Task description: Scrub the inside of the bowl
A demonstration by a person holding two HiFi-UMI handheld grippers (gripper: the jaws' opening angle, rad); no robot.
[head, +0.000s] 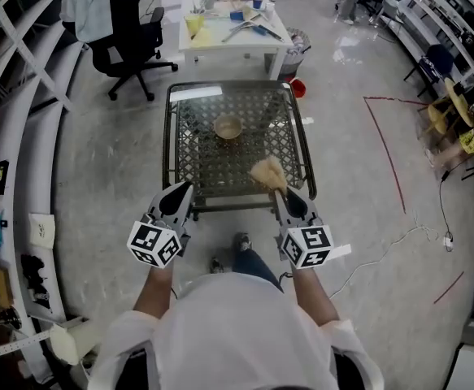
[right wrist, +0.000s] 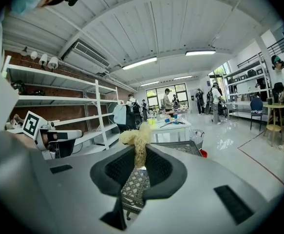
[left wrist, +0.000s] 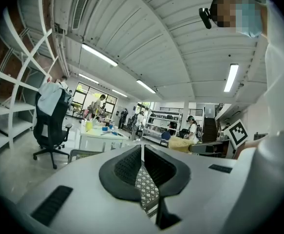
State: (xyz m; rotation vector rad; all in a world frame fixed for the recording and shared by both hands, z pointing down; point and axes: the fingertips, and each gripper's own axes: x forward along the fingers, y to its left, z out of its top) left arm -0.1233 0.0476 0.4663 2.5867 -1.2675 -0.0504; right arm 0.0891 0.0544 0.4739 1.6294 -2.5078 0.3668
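Standing at a glass-topped metal lattice worktop, a person holds a gripper in each hand over its near edge. The right gripper has its fingers clamped on the stem of a straw-coloured scrubber, whose tuft sticks out past the tips and looks to be made of dried plant fibre, though the view is too coarse to be sure. The left gripper carries nothing, and its fingers are pressed together with only a thin seam between the black pads. The tan bowl sits upright near the middle of the worktop, a little towards the far side. It is well apart from both grippers, and the scrubber hovers nearer the front right corner, clear of the bowl. Behind the worktop stands a white table cluttered with cups and tools, with a black office chair draped in a pale garment to its left. A small red object lies on the floor between the two tables. A red line runs across the polished grey floor on the right. Shelving curves along the left wall.
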